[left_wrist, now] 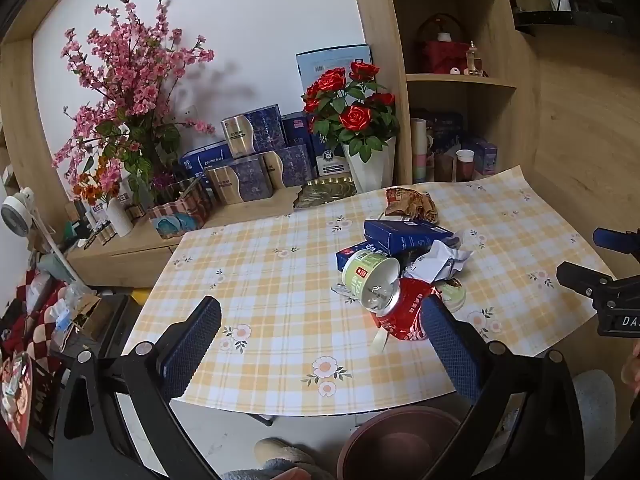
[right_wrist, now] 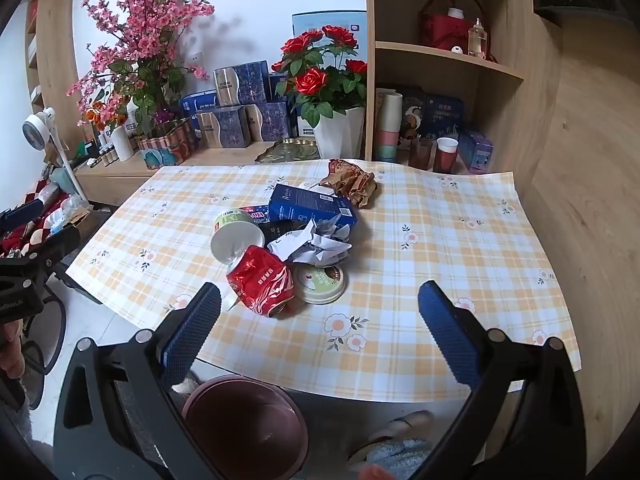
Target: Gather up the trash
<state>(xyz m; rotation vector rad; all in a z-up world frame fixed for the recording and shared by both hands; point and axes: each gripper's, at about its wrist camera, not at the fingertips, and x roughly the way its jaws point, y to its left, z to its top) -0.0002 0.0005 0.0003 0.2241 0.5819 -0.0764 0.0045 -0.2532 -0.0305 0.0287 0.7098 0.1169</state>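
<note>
Red crushed can [right_wrist: 260,286] amid trash, both tools gaping, unladen

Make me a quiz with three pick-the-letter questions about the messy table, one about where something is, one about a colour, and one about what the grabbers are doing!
1. Where is the bin?
A. on the table
B. on the floor below the table's near edge
C. on a shelf

2. What colour is the crushed can?
A. red
B. green
C. yellow

3. How are the two grippers?
A. both shut on trash
B. one holds paper
C. both open, holding nothing

Answers: 1 B, it shows under the tablecloth edge. 2 A, shiny red metal. 3 C, left gripper and right gripper show spread fingers with nothing between.
</note>
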